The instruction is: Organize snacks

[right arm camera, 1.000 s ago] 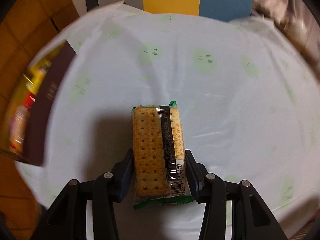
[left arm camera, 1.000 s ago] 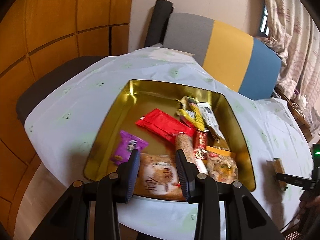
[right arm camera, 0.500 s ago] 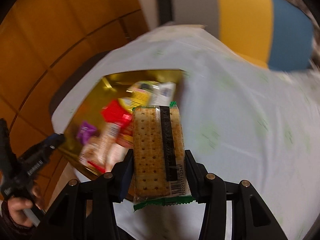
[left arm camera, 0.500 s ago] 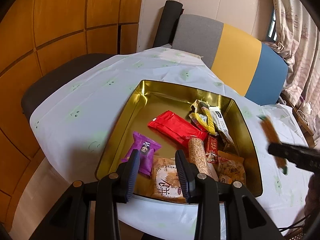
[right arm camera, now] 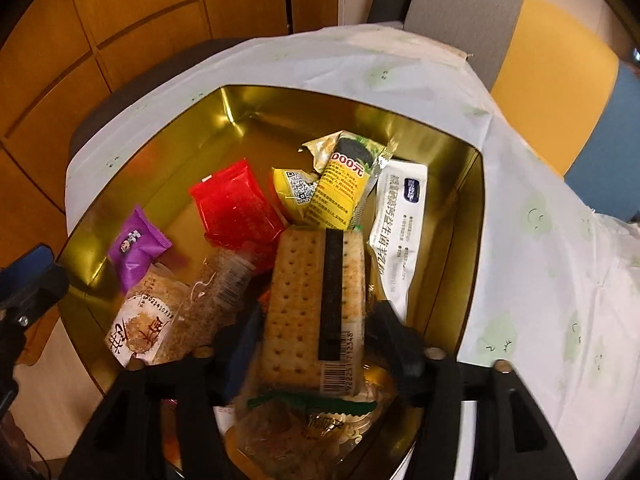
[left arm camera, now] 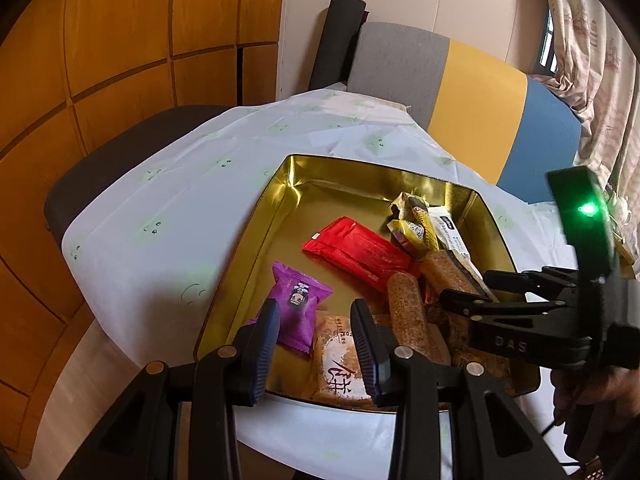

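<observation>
A gold tin [left arm camera: 260,232] on the white tablecloth holds several snack packs: a purple one [left arm camera: 300,300], a red one [left arm camera: 356,252], yellow ones [right arm camera: 340,184] and a white one [right arm camera: 400,220]. My right gripper [right arm camera: 316,316] hangs over the tin's near right part. Its jaws are opening, and the cracker pack [right arm camera: 304,300] lies between them with a gap on each side, over the other packs. My left gripper [left arm camera: 315,308] is open and holds nothing, hovering above the tin's near edge by the purple pack. The right gripper [left arm camera: 464,288] reaches in from the right in the left wrist view.
A chair [left arm camera: 480,92] striped grey, yellow and blue stands behind the table. A dark seat [left arm camera: 120,152] sits at the left by the wood-panelled wall [left arm camera: 120,40]. Curtains [left arm camera: 592,40] hang at the far right. Bare tablecloth [right arm camera: 540,240] lies right of the tin.
My right gripper has swung from the bare tablecloth to above the tin with the cracker pack, and its jaws have spread away from the pack. My left gripper has barely moved.
</observation>
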Demonstrator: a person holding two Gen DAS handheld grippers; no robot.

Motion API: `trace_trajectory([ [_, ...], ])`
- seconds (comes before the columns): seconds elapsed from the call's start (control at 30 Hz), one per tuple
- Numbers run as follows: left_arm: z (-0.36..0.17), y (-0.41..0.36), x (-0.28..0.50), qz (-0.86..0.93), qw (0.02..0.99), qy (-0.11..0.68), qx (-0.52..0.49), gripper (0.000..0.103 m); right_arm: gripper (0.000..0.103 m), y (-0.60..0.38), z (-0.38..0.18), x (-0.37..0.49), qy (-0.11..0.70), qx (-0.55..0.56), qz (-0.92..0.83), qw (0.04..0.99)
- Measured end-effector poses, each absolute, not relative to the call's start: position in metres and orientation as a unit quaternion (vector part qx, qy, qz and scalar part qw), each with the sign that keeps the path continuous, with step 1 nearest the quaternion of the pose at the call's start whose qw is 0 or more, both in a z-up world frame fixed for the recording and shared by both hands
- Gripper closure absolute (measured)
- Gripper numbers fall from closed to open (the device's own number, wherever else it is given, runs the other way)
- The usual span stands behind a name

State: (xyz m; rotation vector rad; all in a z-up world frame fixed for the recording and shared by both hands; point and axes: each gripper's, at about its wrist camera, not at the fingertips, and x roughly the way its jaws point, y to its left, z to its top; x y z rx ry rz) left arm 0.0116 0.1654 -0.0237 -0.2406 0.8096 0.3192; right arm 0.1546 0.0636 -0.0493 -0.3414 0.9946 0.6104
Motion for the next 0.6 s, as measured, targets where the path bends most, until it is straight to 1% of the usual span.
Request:
trace_trajectory([
  [0.3, -0.02, 0.156, 0.012, 0.163, 0.901, 0.389, -0.106, 0.066, 0.04, 0.053, -0.037, 0.136, 0.437, -0.143, 0.297, 0.837],
  [0.37, -0.016, 0.153, 0.01, 0.165, 0.904, 0.381, -0.101, 0.066, 0.035, 0.051, -0.03, 0.13, 0.42, -0.134, 0.298, 0.847],
  [0.43, -0.012, 0.15, 0.007, 0.166, 0.907, 0.374, -0.097, 0.066, 0.026, 0.041, -0.019, 0.12, 0.396, -0.121, 0.289, 0.863],
  [0.5, -0.008, 0.145, 0.004, 0.164, 0.911, 0.366, -0.094, 0.066, 0.022, 0.028, -0.01, 0.11, 0.382, -0.106, 0.274, 0.876],
  [0.6, -0.002, 0.136, 0.0, 0.16, 0.917, 0.356, -0.085, 0.066, 0.019, 0.008, -0.001, 0.095, 0.366, -0.081, 0.246, 0.894],
])
